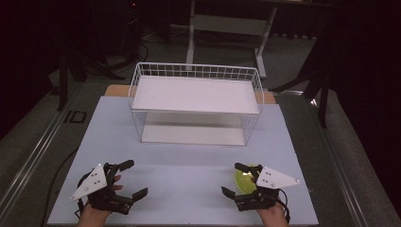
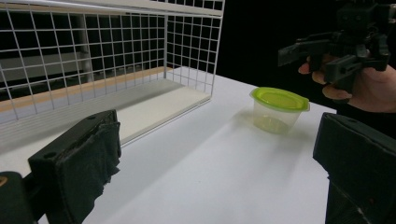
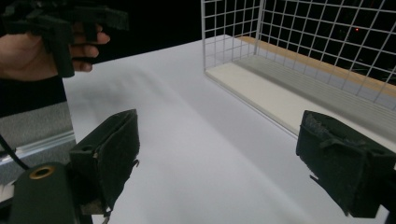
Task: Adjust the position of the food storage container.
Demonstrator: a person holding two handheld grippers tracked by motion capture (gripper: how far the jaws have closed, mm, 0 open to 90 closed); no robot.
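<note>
We hold our left gripper [image 1: 126, 178] and right gripper [image 1: 235, 178] wide open with nothing in them. The little tub [image 2: 279, 111] with the green lid sits just under our right gripper. We should probably lower slowly and pinch its sides.

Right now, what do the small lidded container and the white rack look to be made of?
The container looks like thin clear plastic: you can see through its wall, and its yellow-green lid has a slight sheen, so probably plastic too. The rack looks like white-coated metal wire, judging by its thin grid walls. Its two flat shelves are matte white, possibly board or plastic; the pictures leave that open.
</note>
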